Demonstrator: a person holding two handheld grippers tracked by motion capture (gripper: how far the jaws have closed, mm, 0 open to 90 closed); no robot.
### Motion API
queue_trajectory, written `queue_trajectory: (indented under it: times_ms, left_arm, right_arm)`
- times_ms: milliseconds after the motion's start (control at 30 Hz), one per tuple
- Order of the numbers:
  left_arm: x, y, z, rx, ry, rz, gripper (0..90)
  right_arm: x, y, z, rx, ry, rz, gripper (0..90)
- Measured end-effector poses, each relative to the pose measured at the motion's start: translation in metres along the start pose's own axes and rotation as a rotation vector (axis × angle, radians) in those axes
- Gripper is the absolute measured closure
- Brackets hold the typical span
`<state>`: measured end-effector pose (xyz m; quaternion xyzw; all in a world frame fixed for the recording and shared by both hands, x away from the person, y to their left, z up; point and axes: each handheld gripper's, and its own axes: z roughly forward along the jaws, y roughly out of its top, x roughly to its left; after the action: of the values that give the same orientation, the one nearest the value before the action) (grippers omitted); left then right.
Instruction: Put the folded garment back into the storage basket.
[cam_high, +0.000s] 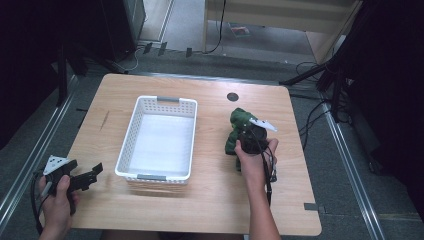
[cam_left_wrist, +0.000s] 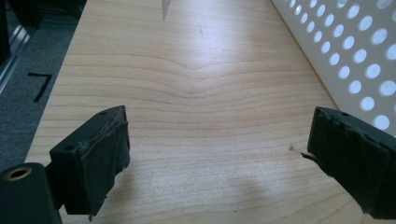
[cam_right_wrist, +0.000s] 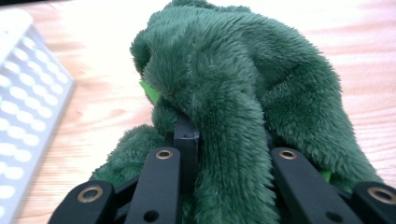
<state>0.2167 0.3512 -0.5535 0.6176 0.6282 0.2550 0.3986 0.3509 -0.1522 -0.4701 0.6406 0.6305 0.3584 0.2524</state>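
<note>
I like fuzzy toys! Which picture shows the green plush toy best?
The right gripper view: the green plush toy sits large there, its fur sharp, pinched between the right gripper jaws. The high view shows it small, beside the white basket.

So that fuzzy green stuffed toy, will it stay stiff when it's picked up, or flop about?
Probably floppy: in the right gripper view the green plush toy bulges and folds around the right tongs, which are shut on it. Its thick pile likely gives good grip, so slipping seems unlikely. It looks soft and light for its size, hardly fragile, and should drop harmlessly into the white basket.
</note>
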Motion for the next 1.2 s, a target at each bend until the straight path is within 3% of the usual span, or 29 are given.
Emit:
queue_trajectory:
  times_ms: [200,500,1200]
  left_arm:
    - [0.0,0.0,0.0,0.0,0.003,0.003,6.9]
    - [0.0,0.0,0.0,0.002,0.0,0.001,6.9]
    - [0.0,0.0,0.0,-0.001,-0.005,-0.005,6.9]
  right_arm:
    - [0.014,0.018,-0.021,-0.026,0.027,-0.014,74.2]
    - [0.036,0.032,-0.038,-0.028,0.055,-0.034,74.2]
    - [0.103,0.046,-0.041,0.028,0.139,-0.06,74.1]
